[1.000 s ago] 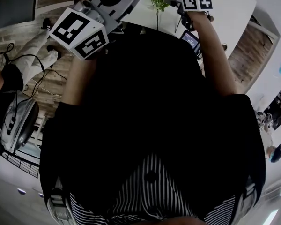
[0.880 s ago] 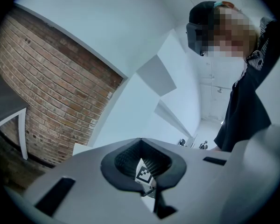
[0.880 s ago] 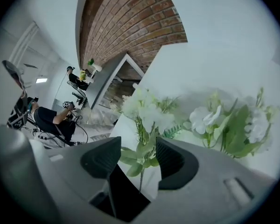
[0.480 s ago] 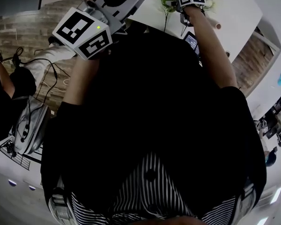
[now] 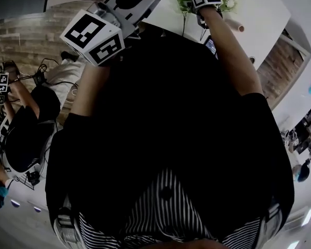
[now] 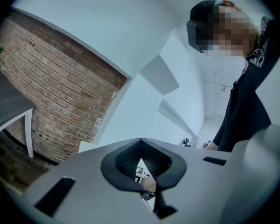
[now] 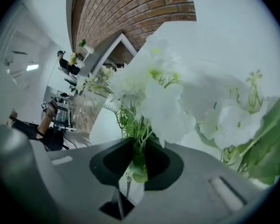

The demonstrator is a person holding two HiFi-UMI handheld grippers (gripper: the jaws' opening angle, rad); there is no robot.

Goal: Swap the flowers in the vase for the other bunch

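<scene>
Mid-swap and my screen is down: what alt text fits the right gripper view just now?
The right gripper is closing its jaws on the green stems of a white flower bunch, with the stems pinched between the pads. Big white blooms and leaves fill the middle and right of the view. A brick wall runs behind at the top.

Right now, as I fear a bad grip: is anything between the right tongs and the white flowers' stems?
Nothing visible does. The right tongs are closing with the green stems of the white flowers already between them; only the bunch's own leaves sit alongside.
</scene>
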